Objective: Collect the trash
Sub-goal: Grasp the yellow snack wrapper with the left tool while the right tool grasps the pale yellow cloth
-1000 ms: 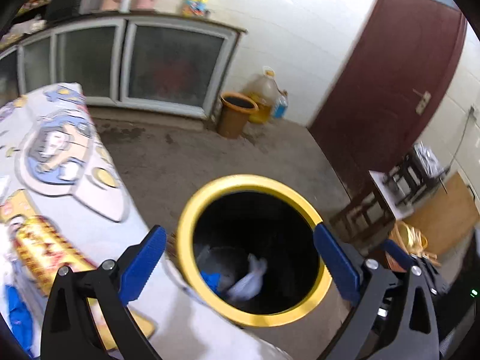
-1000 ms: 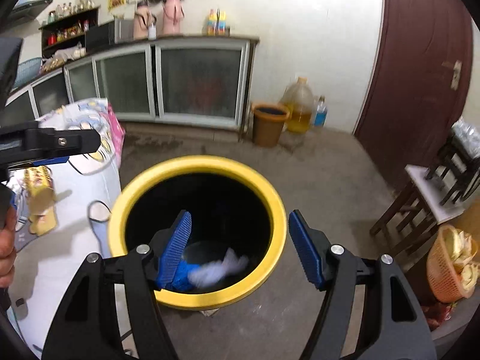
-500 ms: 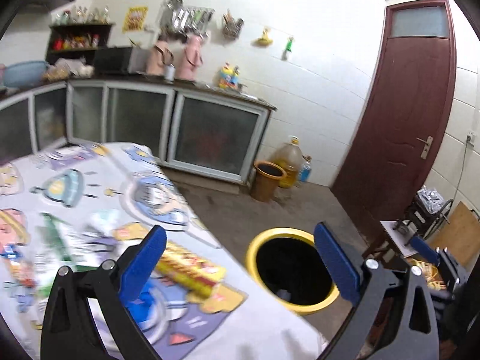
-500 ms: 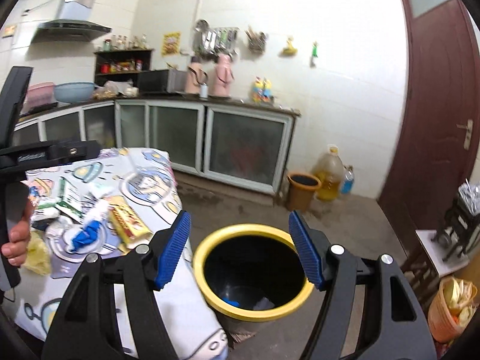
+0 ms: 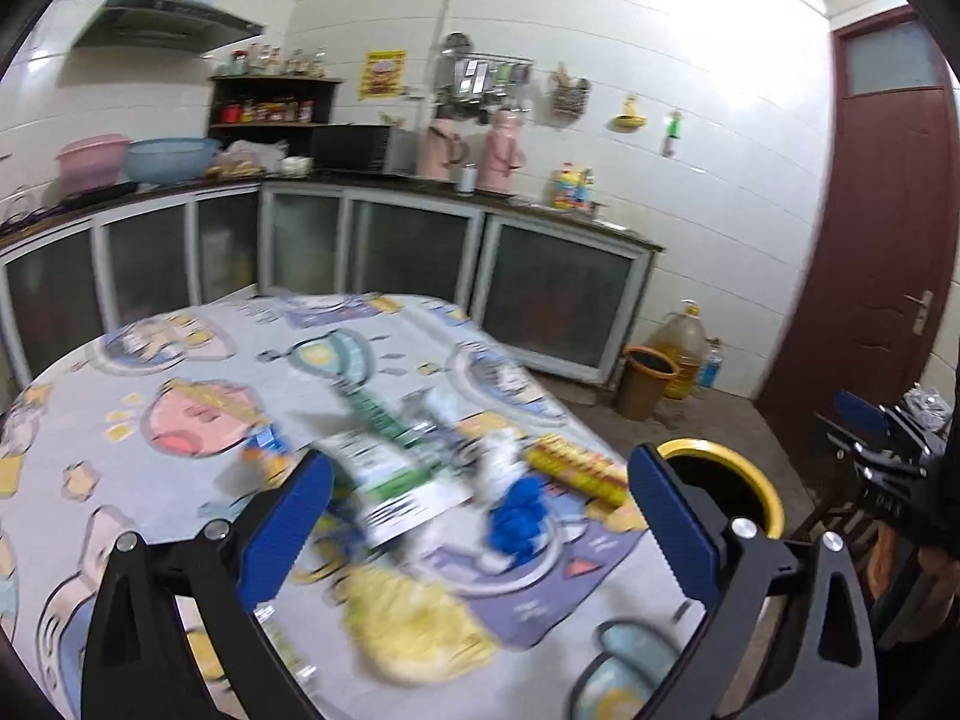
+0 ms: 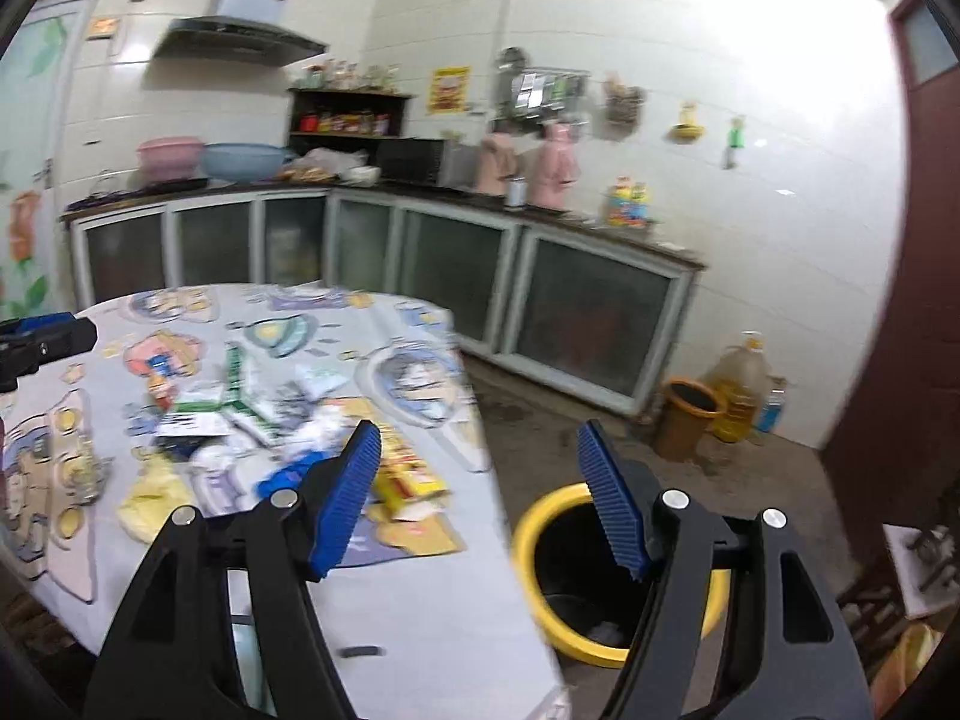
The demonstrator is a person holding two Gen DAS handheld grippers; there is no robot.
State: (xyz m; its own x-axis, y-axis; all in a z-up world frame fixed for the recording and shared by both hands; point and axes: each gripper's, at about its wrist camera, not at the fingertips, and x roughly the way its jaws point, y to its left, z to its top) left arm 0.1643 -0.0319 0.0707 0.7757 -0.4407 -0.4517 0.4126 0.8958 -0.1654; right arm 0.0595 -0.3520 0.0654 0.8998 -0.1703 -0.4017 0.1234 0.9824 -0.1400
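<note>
Both pairs of blue fingers (image 5: 282, 531) stand wide apart with nothing between them, so your left gripper (image 5: 474, 534) and right gripper (image 6: 480, 498) are empty as they face the table (image 5: 120, 480). Your trash lies in a loose heap near the table edge closest to the yellow-rimmed bin (image 6: 558, 540): a crumpled blue scrap (image 5: 516, 516) next to white tissue, a yellow and red snack wrapper (image 5: 576, 471) on the bin side of it, a green and white printed packet (image 5: 390, 474) farther from the bin, and a pale yellow crumpled piece (image 5: 414, 624) at the near edge. All of it looks light, soft and easily crushed, likely to slide on the cartoon-print tablecloth, so pinch each piece across a raised fold or its bunched middle, not a flat edge. Both grippers point slightly downward above the table, the left squarely over the heap, the right straddling the table edge and the bin, which stands on the floor just beside it.
</note>
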